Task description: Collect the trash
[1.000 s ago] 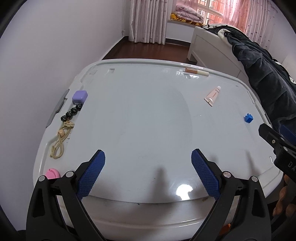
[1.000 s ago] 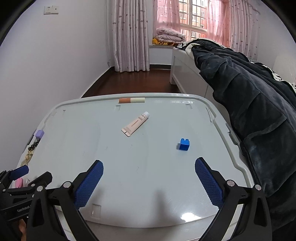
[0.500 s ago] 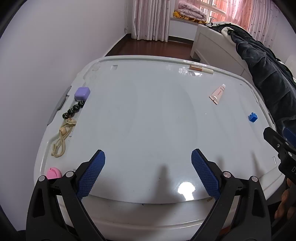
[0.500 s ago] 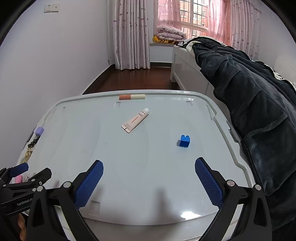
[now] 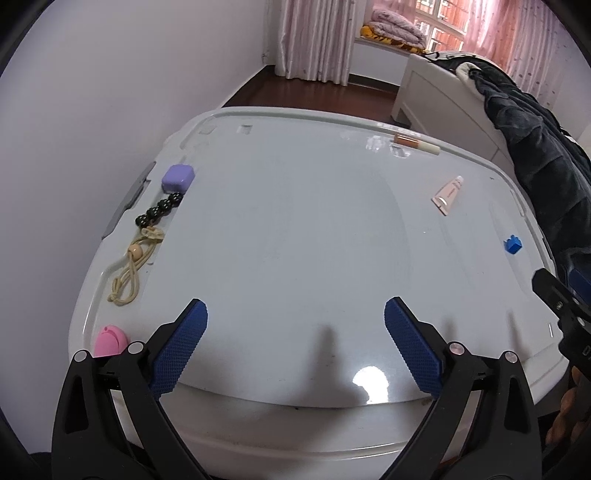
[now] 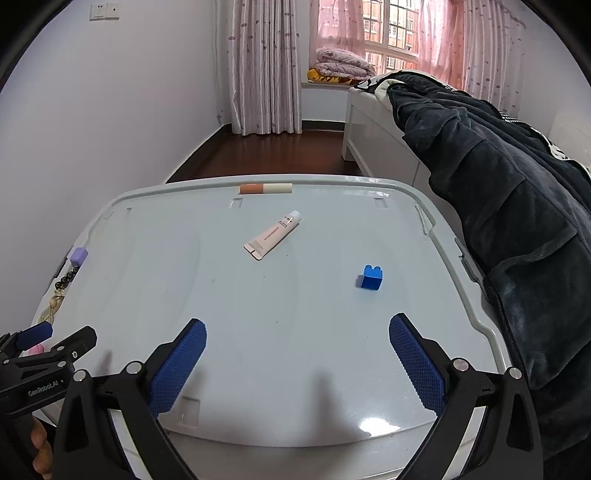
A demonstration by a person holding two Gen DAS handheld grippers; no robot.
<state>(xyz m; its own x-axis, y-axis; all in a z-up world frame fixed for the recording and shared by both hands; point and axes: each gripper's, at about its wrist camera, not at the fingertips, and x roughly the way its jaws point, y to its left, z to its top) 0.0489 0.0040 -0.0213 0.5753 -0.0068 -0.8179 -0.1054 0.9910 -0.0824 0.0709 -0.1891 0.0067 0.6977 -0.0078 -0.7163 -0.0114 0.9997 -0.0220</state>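
The white table carries everything. Both claws, left claw and right claw, gape wide, empty. The squeezed tube lies mid-table (light, soft, probably slippery); pinch its flat crimped end. Blue brick sits nearby.

Plain pale walls, light switch plate high on the left. Dark wood floor past the white table. Pink-patterned curtains over a daylit window. Folded blankets on the sill. White bed on the right, dark fleece draped over.
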